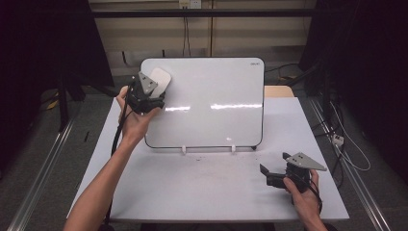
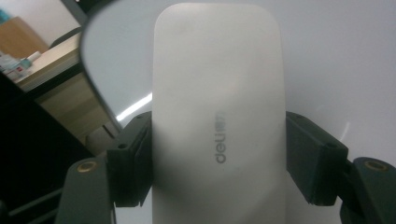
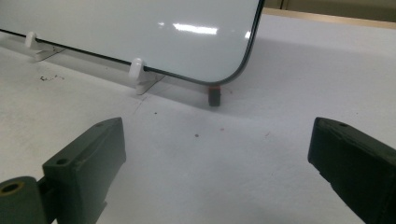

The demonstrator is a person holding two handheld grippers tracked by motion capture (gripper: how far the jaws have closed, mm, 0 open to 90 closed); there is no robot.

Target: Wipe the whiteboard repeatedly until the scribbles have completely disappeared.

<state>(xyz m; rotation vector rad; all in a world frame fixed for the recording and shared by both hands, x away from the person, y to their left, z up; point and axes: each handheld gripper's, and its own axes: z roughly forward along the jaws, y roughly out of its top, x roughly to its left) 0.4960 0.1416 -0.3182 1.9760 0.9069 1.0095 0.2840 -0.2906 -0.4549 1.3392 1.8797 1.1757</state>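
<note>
A whiteboard (image 1: pixel 211 101) stands tilted on small white feet (image 1: pixel 183 149) at the middle of the white table (image 1: pixel 211 192). My left gripper (image 1: pixel 150 91) is up at the board's top left corner, shut on a white eraser (image 1: pixel 160 80) that lies flat against the board. In the left gripper view the eraser (image 2: pixel 217 116), marked "deli", sits squeezed between both jaws with the whiteboard (image 2: pixel 336 56) behind it. My right gripper (image 1: pixel 265 172) rests low at the table's front right, open, with nothing between its jaws. In the right gripper view it (image 3: pixel 217 154) faces the whiteboard's (image 3: pixel 140 32) lower corner.
A small dark stub with an orange band (image 3: pixel 214 95) stands under the board's lower corner beside a white foot (image 3: pixel 137 72). A wooden surface (image 1: pixel 279 91) shows behind the board's right side. Cables (image 1: pixel 346 144) lie on the floor to the right. The table's front half is bare.
</note>
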